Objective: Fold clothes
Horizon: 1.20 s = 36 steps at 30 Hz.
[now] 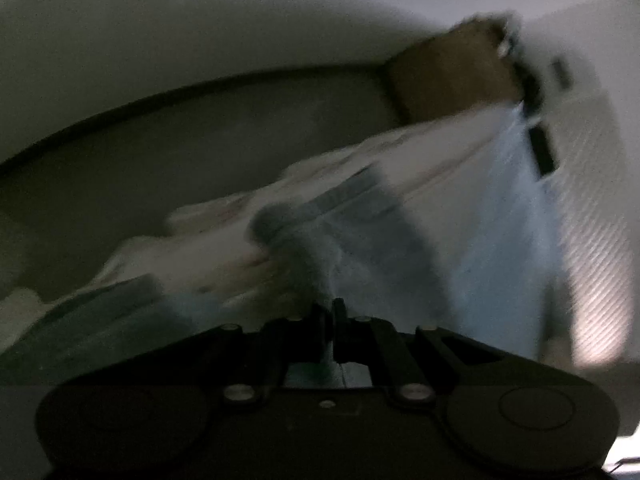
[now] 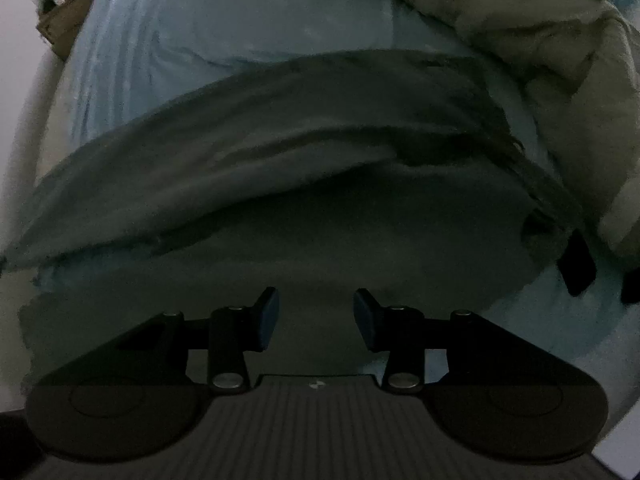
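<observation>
My left gripper is shut on a bunched fold of blue-grey cloth, lifted off the bed; the view is blurred by motion. In the right wrist view a dark grey garment lies spread on the light blue bedsheet, with one layer folded over along a curved edge. My right gripper is open and empty, its fingers hovering just above the near part of the garment. The tip of the left gripper shows dark at the garment's right edge.
A rumpled olive-beige duvet lies piled at the right of the bed. A brown cardboard box stands beyond the bed's far end, also in the right wrist view. A stack of pale folded items is blurred at left. White wall behind.
</observation>
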### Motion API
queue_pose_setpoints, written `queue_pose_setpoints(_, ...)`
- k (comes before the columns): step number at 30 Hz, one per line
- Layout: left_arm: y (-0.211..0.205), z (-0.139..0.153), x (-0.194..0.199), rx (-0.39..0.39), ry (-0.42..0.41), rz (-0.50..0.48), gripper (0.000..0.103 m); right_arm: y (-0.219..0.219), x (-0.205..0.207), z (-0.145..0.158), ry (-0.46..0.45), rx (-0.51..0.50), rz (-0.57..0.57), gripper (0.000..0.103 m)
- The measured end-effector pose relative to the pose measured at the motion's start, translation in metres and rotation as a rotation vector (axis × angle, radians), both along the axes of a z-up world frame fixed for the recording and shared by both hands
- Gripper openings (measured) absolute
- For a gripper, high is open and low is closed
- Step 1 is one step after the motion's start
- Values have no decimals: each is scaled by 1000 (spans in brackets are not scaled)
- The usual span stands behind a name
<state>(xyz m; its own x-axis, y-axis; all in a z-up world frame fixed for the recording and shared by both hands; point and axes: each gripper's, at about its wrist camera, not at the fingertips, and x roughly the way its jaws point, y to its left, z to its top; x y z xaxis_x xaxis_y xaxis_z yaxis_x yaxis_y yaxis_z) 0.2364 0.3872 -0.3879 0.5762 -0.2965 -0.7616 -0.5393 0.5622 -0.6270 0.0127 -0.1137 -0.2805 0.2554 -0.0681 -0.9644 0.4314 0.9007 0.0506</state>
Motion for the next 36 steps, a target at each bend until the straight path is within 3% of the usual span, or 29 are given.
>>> queue_pose_setpoints(3,6,-30,-6,11,74,-9,3,-6,-4,3,4,-6,-33,44)
queue_pose_setpoints(6,5,-20,-4,25,98,-11,9,-15,-4,3,-15,2,-73,44)
queue_pose_setpoints(8,9,-11,-4,69,147,-24,26,-20,-3,2,-27,13,-90,44)
queue_pose_setpoints(10,6,0,-5,111,174,-48,57,-24,-2,0,-38,28,-105,44)
queue_pose_setpoints(12,1,10,-8,162,189,-58,65,-29,0,-2,-52,49,-117,44)
queue_pose_setpoints(15,-8,26,-15,191,240,-64,68,-41,1,-2,-61,72,-135,44)
queue_pose_setpoints(19,-12,47,-47,147,219,-13,74,-67,-5,-1,-113,104,-198,44)
queue_pose_setpoints(26,-29,62,-109,116,276,102,74,-138,-40,-21,-138,163,-423,44)
queue_pose_setpoints(36,-77,89,-163,169,310,64,74,-227,-99,-67,-126,253,-705,49)
